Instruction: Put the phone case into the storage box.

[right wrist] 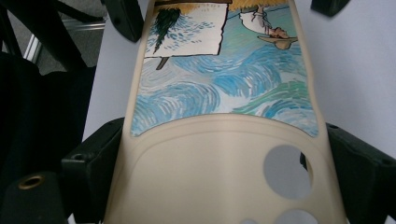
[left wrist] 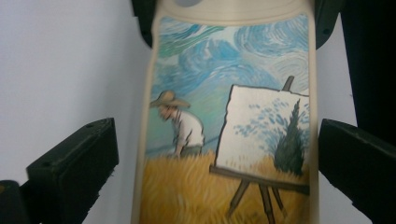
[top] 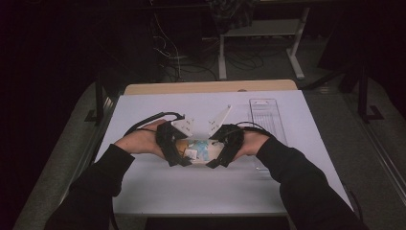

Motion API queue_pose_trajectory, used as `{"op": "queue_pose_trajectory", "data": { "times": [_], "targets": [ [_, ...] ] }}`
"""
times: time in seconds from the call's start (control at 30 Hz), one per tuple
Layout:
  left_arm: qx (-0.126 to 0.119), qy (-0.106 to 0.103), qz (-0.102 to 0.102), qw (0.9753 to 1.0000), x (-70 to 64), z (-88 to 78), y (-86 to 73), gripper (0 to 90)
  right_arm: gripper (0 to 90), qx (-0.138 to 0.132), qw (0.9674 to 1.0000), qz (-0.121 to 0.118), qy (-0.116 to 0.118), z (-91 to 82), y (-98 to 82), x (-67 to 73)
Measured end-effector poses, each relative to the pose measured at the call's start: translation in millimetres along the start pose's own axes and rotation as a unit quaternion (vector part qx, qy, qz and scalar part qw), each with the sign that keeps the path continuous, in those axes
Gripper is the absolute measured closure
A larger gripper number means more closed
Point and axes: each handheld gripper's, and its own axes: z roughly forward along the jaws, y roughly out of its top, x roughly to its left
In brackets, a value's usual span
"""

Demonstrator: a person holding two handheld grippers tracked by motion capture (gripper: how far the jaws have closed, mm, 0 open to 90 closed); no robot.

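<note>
Item: cream silicone phone case [left wrist: 229, 140] printed with a painter scene, lying on the white table [top: 158, 191]. Right gripper [right wrist: 224, 154] is clamping its camera end; left gripper [left wrist: 219, 163] is standing apart around its other end. Risk: the floppy case sagging or twisting under one-sided support.

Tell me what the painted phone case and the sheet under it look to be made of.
Phone case: likely soft cream silicone or rubbery plastic, matte, with rounded moulded edges and camera cutouts; the painting on it looks like a smooth printed layer. Sheet: probably white paper or thin board, flat and matte.
</note>
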Motion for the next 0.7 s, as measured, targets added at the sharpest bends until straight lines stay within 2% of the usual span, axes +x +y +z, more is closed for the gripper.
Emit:
{"op": "queue_pose_trajectory", "data": {
  "times": [0.03, 0.17, 0.23, 0.3, 0.33, 0.37, 0.4, 0.43, 0.53, 0.7],
  "targets": [
    [-0.006, 0.005, -0.001, 1.0, 0.7, -2.8, -0.8, 0.0, 9.5, 0.0, 1.0, 0.001, -0.002, -0.5, -0.6, -0.1],
    [-0.033, 0.021, -0.032, 0.9987, 0.3, -13.1, -9.8, 0.0, 9.4, -0.005, 0.9998, 0.018, -0.007, -4.1, -5.9, -1.6],
    [-0.04, 0.032, -0.042, 0.9978, 1.1, -16.3, -15.1, 0.0, 9.4, -0.003, 0.9995, 0.024, -0.017, -7.5, -9.2, -3.2],
    [-0.047, 0.039, -0.052, 0.9968, 2.2, -19.0, -19.3, 0.0, 9.4, -0.004, 0.9991, 0.035, -0.023, -10.0, -12.1, -4.3],
    [-0.053, 0.042, -0.064, 0.9956, 1.1, -19.5, -21.6, 0.0, 9.4, -0.003, 0.9988, 0.041, -0.027, -11.1, -12.9, -4.2],
    [-0.055, 0.052, -0.063, 0.9952, 1.5, -21.3, -24.2, 0.0, 9.3, -0.005, 0.9986, 0.042, -0.03, -11.9, -14.2, -4.7],
    [-0.061, 0.056, -0.07, 0.9941, 1.1, -21.7, -26.3, 0.0, 9.3, -0.002, 0.9982, 0.046, -0.038, -13.1, -15.5, -4.3],
    [-0.059, 0.06, -0.067, 0.9942, 2.0, -23.5, -28.3, 0.0, 9.3, -0.003, 0.998, 0.048, -0.042, -13.4, -16.7, -4.8],
    [-0.07, 0.07, -0.086, 0.9914, 1.5, -23.8, -33.8, 0.0, 9.3, -0.003, 0.9961, 0.067, -0.058, -13.8, -20.8, -5.4],
    [-0.066, 0.087, -0.097, 0.9893, -1.3, -17.2, -41.8, 0.0, 9.2, -0.01, 0.993, 0.09, -0.077, -13.6, -29.8, -7.4]
  ]
}}
